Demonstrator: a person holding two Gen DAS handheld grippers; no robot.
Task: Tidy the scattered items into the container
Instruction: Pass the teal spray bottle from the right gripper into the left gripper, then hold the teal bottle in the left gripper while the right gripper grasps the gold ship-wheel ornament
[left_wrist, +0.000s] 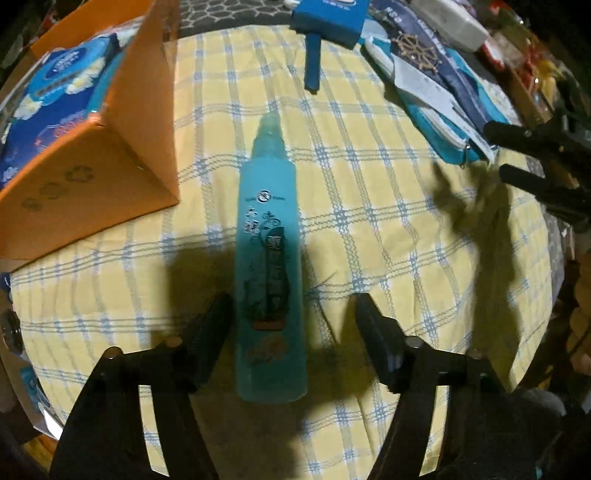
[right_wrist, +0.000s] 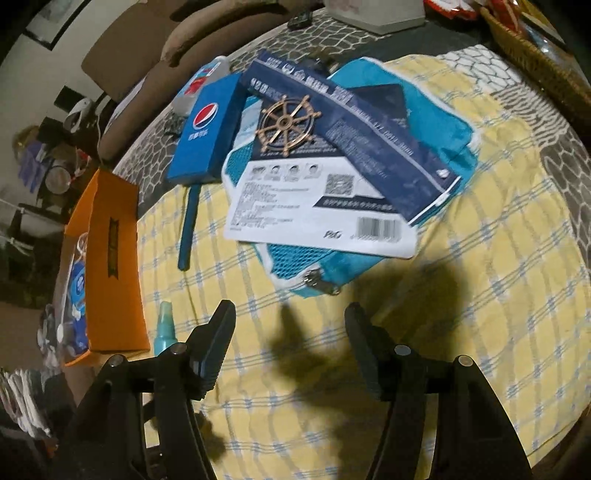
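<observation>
A teal spray bottle (left_wrist: 271, 229) lies on the yellow checked cloth (left_wrist: 369, 258), cap pointing away from me. My left gripper (left_wrist: 291, 299) points down over its lower half, one finger on each side; the left finger (left_wrist: 210, 332) is close to the bottle and the right finger (left_wrist: 376, 336) stands clear of it, so the gripper is open. The orange box (left_wrist: 122, 155) stands at the left with a blue tissue pack (left_wrist: 55, 88) inside. My right gripper (right_wrist: 289, 308) hangs open over bare cloth, just short of a teal mesh pouch (right_wrist: 299, 266); it also shows in the left wrist view (left_wrist: 495, 150).
On the pouch lie a white-and-navy packet with a ship's wheel (right_wrist: 295, 184) and a long navy box (right_wrist: 354, 122). A blue Pepsi box (right_wrist: 207, 133) and a blue stick (right_wrist: 188, 229) lie beside them. A wicker basket (right_wrist: 535, 55) sits at the far right edge.
</observation>
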